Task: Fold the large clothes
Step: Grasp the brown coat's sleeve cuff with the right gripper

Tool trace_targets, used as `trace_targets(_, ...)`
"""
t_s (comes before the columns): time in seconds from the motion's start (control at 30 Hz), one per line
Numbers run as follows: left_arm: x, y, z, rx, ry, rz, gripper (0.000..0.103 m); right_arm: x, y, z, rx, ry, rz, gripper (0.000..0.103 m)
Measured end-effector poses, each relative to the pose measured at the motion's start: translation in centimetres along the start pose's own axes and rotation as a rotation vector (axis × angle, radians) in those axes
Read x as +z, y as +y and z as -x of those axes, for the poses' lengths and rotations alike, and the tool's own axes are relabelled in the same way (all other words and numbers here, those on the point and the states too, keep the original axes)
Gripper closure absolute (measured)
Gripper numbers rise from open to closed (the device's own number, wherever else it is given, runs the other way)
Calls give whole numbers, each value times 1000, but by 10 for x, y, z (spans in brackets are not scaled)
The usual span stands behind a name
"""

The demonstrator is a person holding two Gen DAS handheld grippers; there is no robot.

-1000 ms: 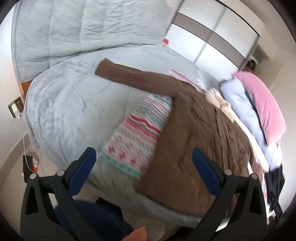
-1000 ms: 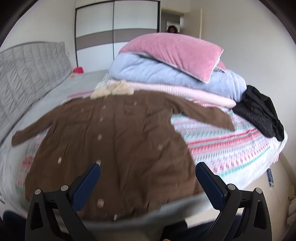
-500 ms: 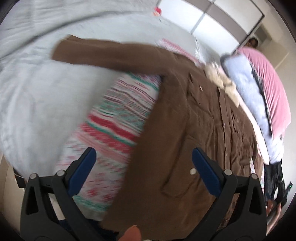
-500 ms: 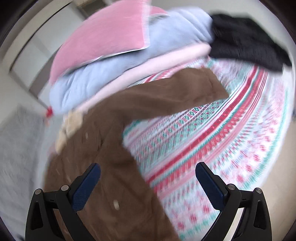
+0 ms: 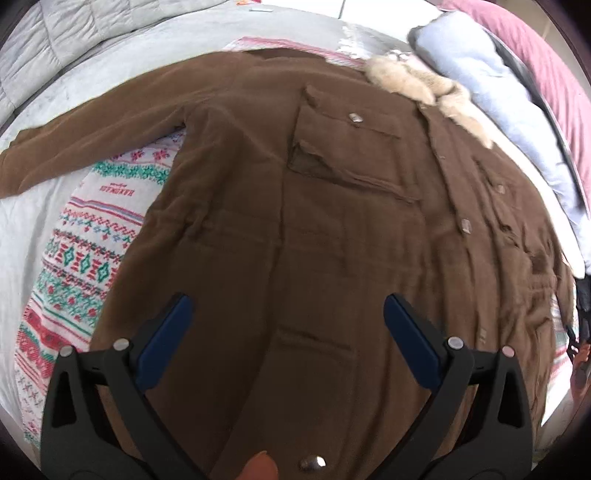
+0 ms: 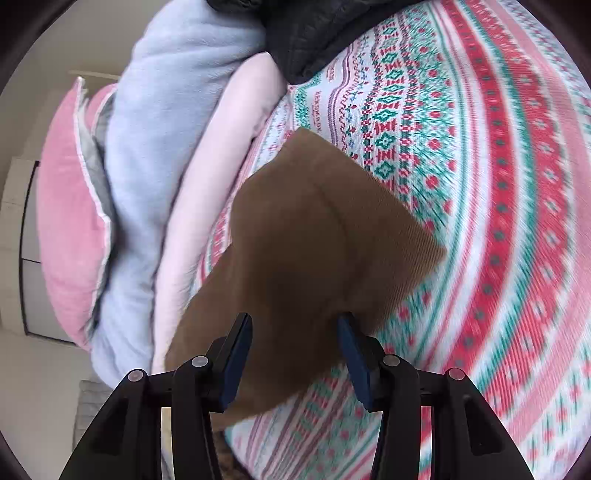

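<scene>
Left gripper (image 5: 286, 325): jaws spread wide, nothing between them; it hangs above the coat's front panel.
Right gripper (image 6: 295, 334): jaws drawn in to a narrow gap around a bunch of sleeve cloth; whether the pads actually pinch the cloth cannot be told.
Brown coat (image 5: 295, 229): spread flat on the bed, buttons up, filling the field ahead of and under the left gripper.
Chest pocket (image 5: 351, 147): ahead of the left gripper, slightly toward its right jaw, flap shut with one button.
Fur collar (image 5: 428, 88): far ahead of the left gripper, to its right, at the top of the coat.
Left sleeve (image 5: 85, 140): stretched out ahead and to the left of the left gripper, lying across the grey cover.
Right sleeve (image 6: 314, 251): runs from between the right gripper's jaws straight ahead, cuff end farthest from the gripper, lying on the blanket.
Patterned blanket (image 6: 498, 184): red, green and white bands; under the sleeve, ahead and to the right of the right gripper.
Folded bedding stack (image 6: 155, 166): blue and pale pink layers, ahead and to the left of the right gripper.
Pink pillow (image 6: 70, 206): beyond the stack, far left of the right gripper.
Black garment (image 6: 314, 33): far ahead of the right gripper, beside the stack's end.
Grey cover (image 5: 33, 221): left of the left gripper, beneath the blanket's edge.
</scene>
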State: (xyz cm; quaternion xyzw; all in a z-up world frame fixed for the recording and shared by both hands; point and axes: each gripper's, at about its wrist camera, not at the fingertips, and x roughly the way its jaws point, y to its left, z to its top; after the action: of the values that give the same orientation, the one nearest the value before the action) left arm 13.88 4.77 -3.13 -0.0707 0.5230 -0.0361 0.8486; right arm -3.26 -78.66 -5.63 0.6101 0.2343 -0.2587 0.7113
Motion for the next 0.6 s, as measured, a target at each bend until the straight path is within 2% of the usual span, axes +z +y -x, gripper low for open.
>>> trace_targets(0.07, 2, 4, -5, -4, -1, 26, 0, 6, -2, -8, 21, -13, -23, 54)
trace_targets(0.17, 2, -3, -17, 39, 4, -14, 0, 14, 2, -22, 20, -28, -17, 54)
trace_targets(0.23, 0, -7, -26, 69, 19, -38, 0, 13, 5, -26, -7, -26, 2, 54)
trace_targets(0.33, -4, -13, -28, 108, -4, -56, 0, 3, 11, -25, -44, 23, -10, 54)
trace_targets(0.43, -5, -15, -28, 116, -4, -48, 0, -13, 6, -14, -102, 35, -20, 54)
trace_targets(0.53, -7, -16, -28, 122, -7, -37, 0, -20, 6, -9, -168, 12, -13, 54)
trace_targets(0.6, -11, -17, -27, 125, -22, -42, 0, -19, 16, -18, -226, -44, 59, 52)
